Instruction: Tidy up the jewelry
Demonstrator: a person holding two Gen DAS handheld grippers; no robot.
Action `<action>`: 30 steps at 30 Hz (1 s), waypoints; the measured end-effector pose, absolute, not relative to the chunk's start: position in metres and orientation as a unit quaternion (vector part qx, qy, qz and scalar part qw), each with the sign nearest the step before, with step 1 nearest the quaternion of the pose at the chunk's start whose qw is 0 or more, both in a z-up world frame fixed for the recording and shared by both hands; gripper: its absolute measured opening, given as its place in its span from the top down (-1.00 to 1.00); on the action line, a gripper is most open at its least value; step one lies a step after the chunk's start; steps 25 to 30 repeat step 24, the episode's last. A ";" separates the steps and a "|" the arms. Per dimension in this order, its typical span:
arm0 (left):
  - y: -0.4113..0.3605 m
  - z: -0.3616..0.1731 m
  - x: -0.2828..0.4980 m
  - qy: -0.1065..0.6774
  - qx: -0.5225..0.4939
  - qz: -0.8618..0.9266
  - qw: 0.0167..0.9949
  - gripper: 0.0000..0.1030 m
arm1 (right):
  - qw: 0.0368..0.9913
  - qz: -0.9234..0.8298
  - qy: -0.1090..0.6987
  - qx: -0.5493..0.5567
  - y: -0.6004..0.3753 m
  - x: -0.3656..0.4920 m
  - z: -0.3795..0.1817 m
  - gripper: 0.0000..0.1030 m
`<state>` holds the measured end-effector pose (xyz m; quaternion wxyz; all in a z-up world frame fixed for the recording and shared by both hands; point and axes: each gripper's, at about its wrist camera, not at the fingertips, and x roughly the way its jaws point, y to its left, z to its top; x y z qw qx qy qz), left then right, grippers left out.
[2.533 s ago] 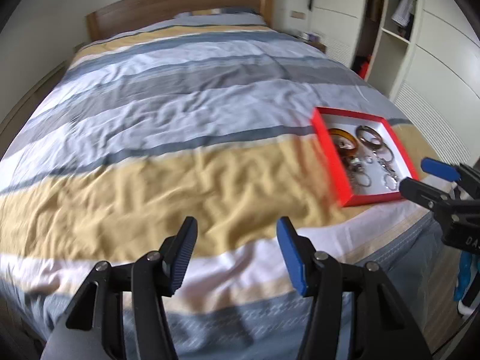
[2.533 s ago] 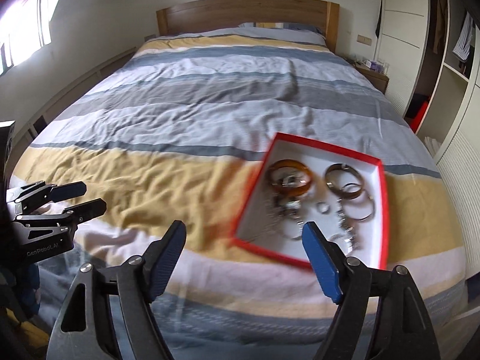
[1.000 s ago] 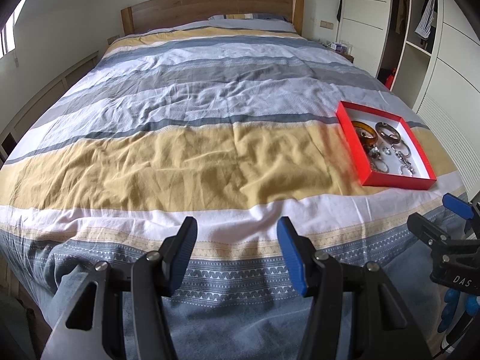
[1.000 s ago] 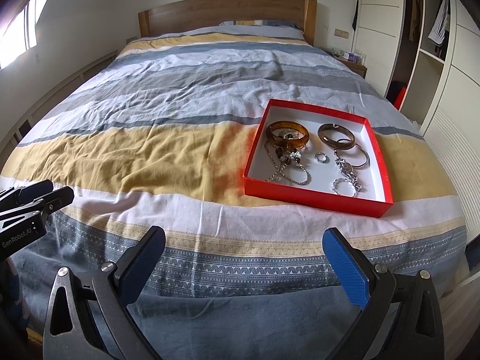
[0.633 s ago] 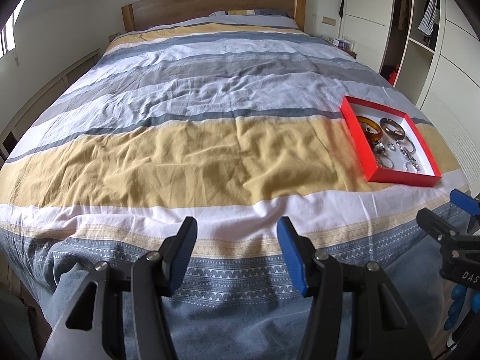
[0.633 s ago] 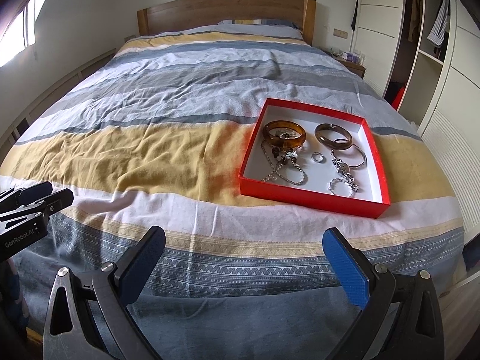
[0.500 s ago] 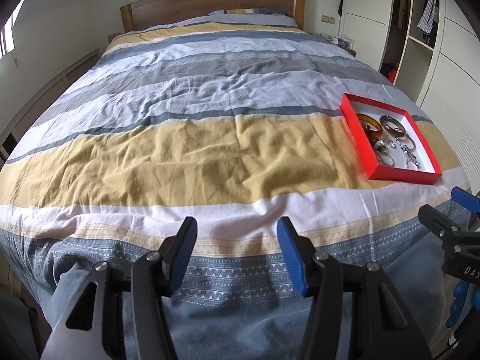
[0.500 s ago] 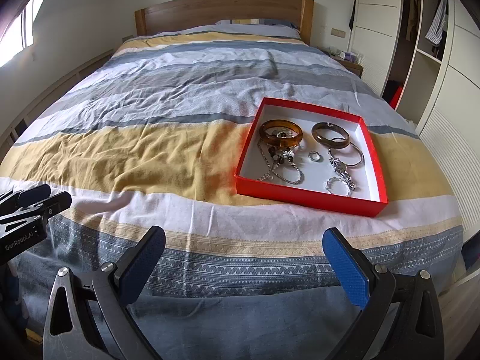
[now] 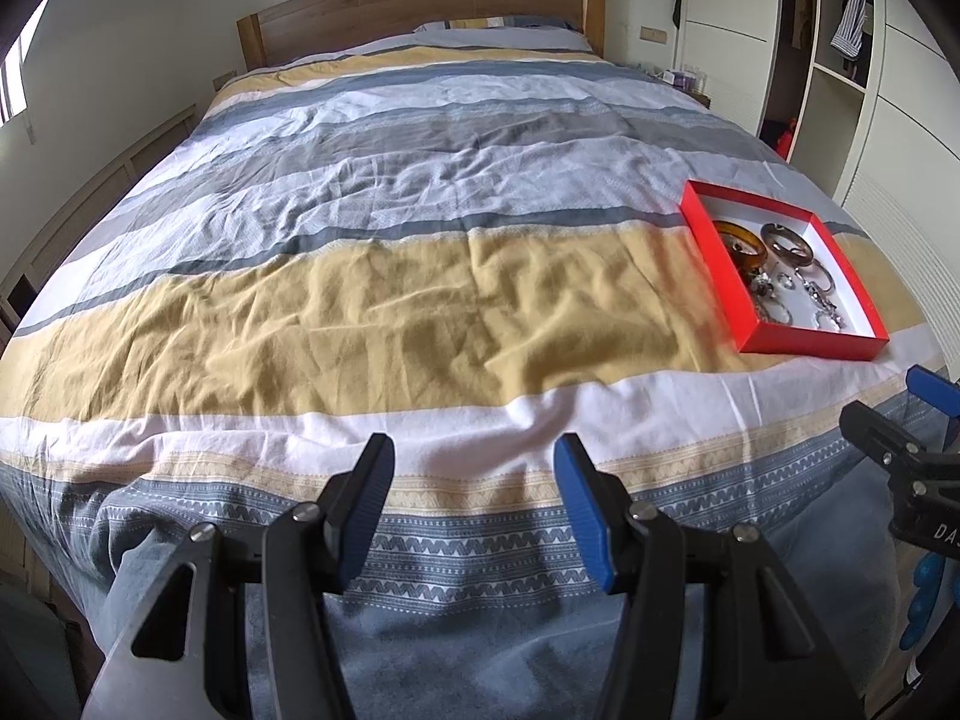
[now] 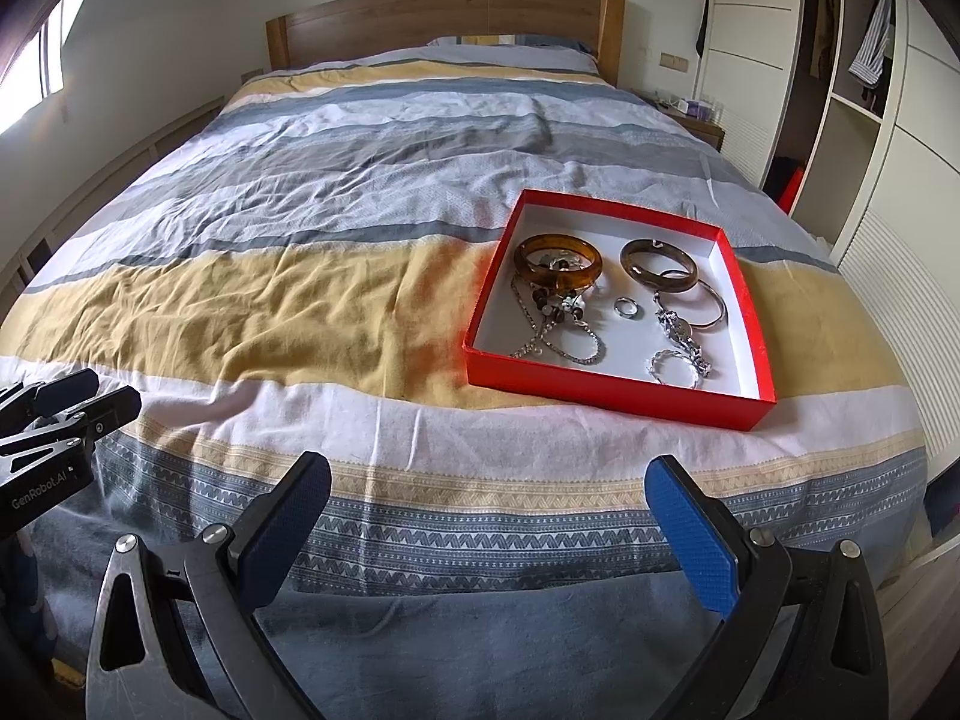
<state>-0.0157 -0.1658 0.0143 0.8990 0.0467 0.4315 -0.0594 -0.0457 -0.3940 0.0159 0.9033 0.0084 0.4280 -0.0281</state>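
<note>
My right hand-held gripper (image 10: 489, 525), jaws wide apart and empty, is nearer the red jewelry box (image 10: 612, 387) lying ahead, slightly right. My left hand-held gripper (image 9: 474, 507), partly spread and empty, has it far right.

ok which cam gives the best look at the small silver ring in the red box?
Right wrist. The silver ring lies clear on the white floor of the red box, between the bangles. In the left wrist view the box sits far right and small, and the ring is only a speck.

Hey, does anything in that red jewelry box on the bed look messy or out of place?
Yes. In the red box, silver chains lie tangled under the amber bangle. Nothing has spilled onto the bedspread.
</note>
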 end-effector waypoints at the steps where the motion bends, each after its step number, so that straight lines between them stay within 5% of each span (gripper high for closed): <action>1: -0.166 0.014 -0.016 0.432 0.047 -0.060 0.899 -0.03 | 0.903 -0.028 0.429 0.008 -0.394 -0.045 0.015 -0.99; 30: -0.164 0.017 -0.017 0.429 0.044 -0.069 0.900 -0.03 | 0.900 -0.028 0.436 0.004 -0.391 -0.046 0.013 -0.99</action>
